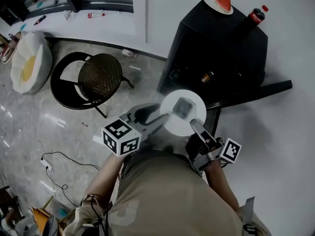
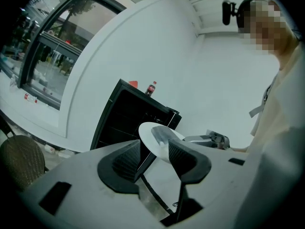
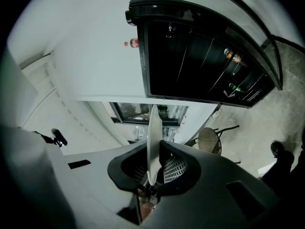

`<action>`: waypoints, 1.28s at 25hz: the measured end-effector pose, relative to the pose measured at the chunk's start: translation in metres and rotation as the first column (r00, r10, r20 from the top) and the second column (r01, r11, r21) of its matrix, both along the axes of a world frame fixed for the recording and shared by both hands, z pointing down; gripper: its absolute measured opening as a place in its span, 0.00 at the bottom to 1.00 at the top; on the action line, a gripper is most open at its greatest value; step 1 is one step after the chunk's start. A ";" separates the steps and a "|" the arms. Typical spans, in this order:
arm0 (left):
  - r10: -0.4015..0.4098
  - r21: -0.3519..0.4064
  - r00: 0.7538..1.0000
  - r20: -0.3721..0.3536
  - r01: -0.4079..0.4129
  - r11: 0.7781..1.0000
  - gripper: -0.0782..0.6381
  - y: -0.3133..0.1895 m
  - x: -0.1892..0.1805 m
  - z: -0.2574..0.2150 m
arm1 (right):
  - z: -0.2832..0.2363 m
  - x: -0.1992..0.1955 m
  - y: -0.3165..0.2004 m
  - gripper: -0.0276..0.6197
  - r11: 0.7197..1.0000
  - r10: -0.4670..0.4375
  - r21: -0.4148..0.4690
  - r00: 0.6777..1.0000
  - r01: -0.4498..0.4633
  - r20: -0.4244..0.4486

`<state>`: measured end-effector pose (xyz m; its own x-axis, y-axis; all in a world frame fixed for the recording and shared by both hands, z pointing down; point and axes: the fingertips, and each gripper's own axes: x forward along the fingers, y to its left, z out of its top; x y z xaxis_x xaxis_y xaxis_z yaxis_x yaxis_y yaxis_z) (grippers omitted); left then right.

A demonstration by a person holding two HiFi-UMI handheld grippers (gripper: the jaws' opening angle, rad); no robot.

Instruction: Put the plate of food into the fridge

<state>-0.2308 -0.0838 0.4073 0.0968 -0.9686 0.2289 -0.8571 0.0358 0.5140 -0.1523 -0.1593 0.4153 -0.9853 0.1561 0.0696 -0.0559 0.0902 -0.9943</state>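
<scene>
- Bright, even daylight from the dark-framed glass window (image 2: 45, 61); plain white wall (image 2: 157, 46) nearly overexposed.
- Black cabinet fridge (image 1: 216, 48) interior very dark; soft shadow beside it.
- Faint glare streaks on the grey polished stone floor (image 1: 29, 132).
- Gripper views: strong fisheye bending, black corners.

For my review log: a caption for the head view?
Right gripper clamps a plate of food before the black fridge; left gripper open at its rim.
</scene>
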 end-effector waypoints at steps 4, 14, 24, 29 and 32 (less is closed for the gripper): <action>0.031 0.011 0.999 -0.041 -0.031 0.999 0.35 0.006 -0.014 0.005 | 0.001 -0.016 0.006 0.10 1.000 0.024 0.012 1.000 -0.024 -0.008; 0.139 0.018 0.987 -0.084 -0.138 0.990 0.38 0.007 -0.023 0.012 | 0.014 -0.040 0.003 0.10 0.998 0.066 0.007 0.998 -0.066 -0.005; 0.165 0.028 0.981 -0.102 -0.163 0.986 0.38 -0.010 -0.035 0.015 | 0.014 -0.052 -0.014 0.10 0.994 0.113 0.008 0.994 -0.113 0.002; 0.155 0.007 0.982 -0.105 -0.155 0.988 0.38 -0.024 -0.040 0.017 | 0.014 -0.057 -0.025 0.10 0.995 0.094 0.016 0.995 -0.094 0.023; 0.150 0.001 0.982 -0.116 -0.151 0.988 0.38 -0.032 -0.039 0.018 | 0.013 -0.057 -0.029 0.10 0.996 0.081 0.019 0.996 -0.082 0.035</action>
